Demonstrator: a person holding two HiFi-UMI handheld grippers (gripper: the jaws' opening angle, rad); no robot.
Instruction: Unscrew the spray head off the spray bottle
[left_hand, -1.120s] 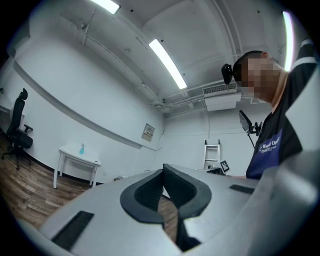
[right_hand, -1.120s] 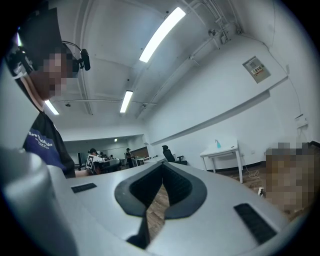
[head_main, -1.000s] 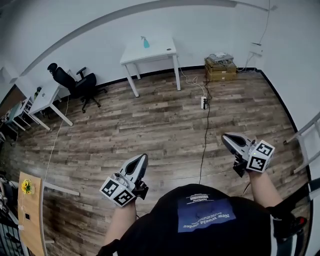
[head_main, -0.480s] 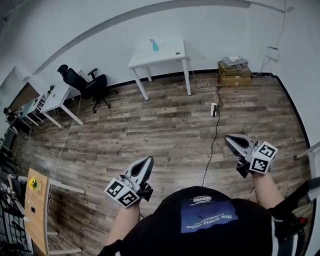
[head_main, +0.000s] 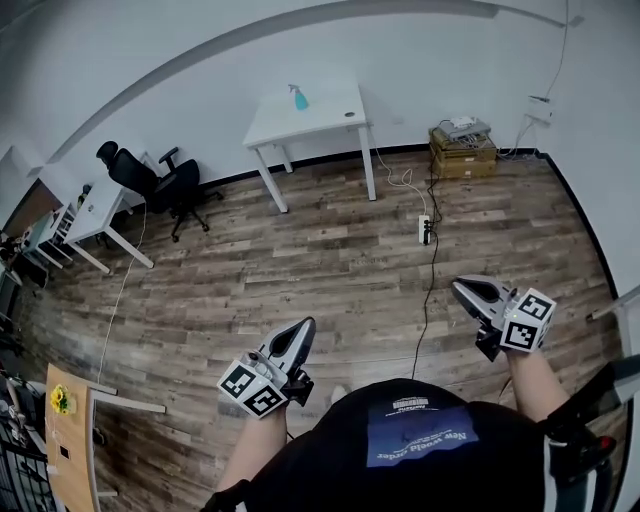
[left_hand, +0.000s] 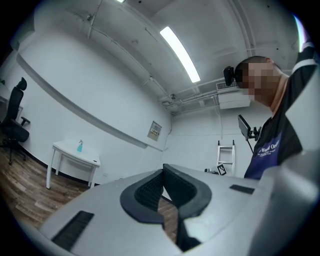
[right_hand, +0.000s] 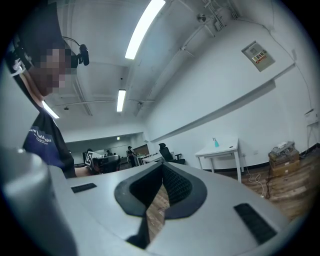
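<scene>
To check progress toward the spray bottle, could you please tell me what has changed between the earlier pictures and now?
The person has come a little nearer the white table, which shows slightly larger and lower in the head view. Nothing was taken hold of or let go. The left gripper and right gripper stay shut and empty, held out in front; the spray bottle still stands on the table.

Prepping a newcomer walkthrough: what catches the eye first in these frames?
The left gripper and right gripper, low in the head view, are both shut and empty over the wood floor. Then comes the blue spray bottle on the white table, far off at the top of that view.
</scene>
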